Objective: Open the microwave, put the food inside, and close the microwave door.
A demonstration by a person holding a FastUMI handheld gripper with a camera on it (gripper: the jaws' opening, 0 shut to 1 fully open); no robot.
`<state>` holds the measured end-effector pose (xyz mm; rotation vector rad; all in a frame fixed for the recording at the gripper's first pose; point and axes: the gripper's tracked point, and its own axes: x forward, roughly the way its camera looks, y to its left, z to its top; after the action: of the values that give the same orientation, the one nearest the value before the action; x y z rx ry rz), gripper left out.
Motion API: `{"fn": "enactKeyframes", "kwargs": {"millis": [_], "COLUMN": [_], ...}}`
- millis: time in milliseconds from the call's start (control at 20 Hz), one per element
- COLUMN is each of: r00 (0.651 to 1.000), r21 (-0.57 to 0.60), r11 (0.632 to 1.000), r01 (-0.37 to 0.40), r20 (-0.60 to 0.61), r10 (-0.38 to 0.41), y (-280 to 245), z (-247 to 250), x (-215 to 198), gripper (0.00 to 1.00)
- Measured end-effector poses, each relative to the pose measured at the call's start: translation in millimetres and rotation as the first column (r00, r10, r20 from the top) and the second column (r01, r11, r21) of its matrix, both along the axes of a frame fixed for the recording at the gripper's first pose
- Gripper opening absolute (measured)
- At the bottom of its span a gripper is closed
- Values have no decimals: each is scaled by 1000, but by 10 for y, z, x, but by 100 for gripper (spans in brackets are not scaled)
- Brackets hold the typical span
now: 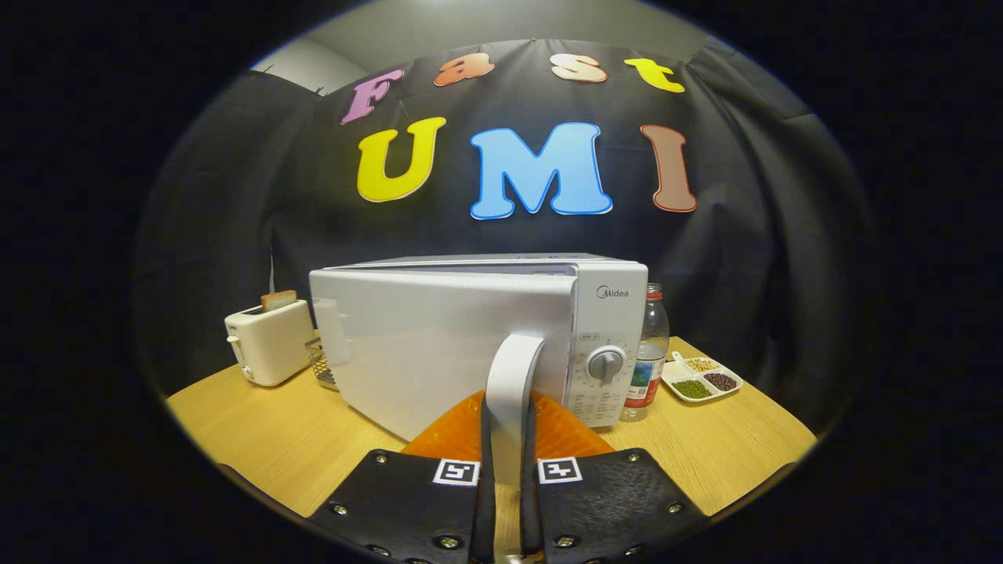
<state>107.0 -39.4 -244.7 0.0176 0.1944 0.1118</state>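
Two fingers (439, 509) of the gripper (509, 478) rose from the bottom centre of the frame, drawn close together with the white door handle (511, 392) of the microwave (439, 345) pinched between them; both fingers pressed against the handle's sides, so the gripper was clamped on it. The handle ran as a tall curved strip up from the gap between the fingers to the middle of the frame. The microwave door (415, 352) stood swung slightly outward, its left edge nearer the camera than the body behind it, leaving the door partly ajar. To the right of the handle sat the control panel with a round dial (606, 364).

An orange ribbed thing (564, 435), perhaps a plate or mat, lay on the wooden table (274, 439) just beyond the fingertips, below the microwave's front; what it was could not be told for certain, nor could any food be made out on it.

At the middle left of the frame stood a cream toaster (266, 341) with a slice of toast (278, 299) poking out of its slot. Between the toaster and the microwave a small wire basket (321, 362) peeked out. Right of the microwave, touching or just beside its corner, stood a clear plastic bottle (650, 352) with a red cap. Further right, near the table's edge, lay a white divided dish (699, 380) holding green, dark and pale grains in separate compartments.
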Motion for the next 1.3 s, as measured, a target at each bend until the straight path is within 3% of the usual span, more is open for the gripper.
{"fn": "enactKeyframes", "kwargs": {"millis": [350,550,900,1300], "r00": [987,983,987,990], "r21": [36,17,-6,-22], "r11": [987,983,990,998], "r01": [-160,-181,-138,51], "r20": [-5,20,83,132], "r10": [160,180,138,-47], "y": [653,1072,1960,2622], "z": [2,12,19,20], "x": [-734,-1042,-1388,-1466], "gripper": [12,12,12,12]}}
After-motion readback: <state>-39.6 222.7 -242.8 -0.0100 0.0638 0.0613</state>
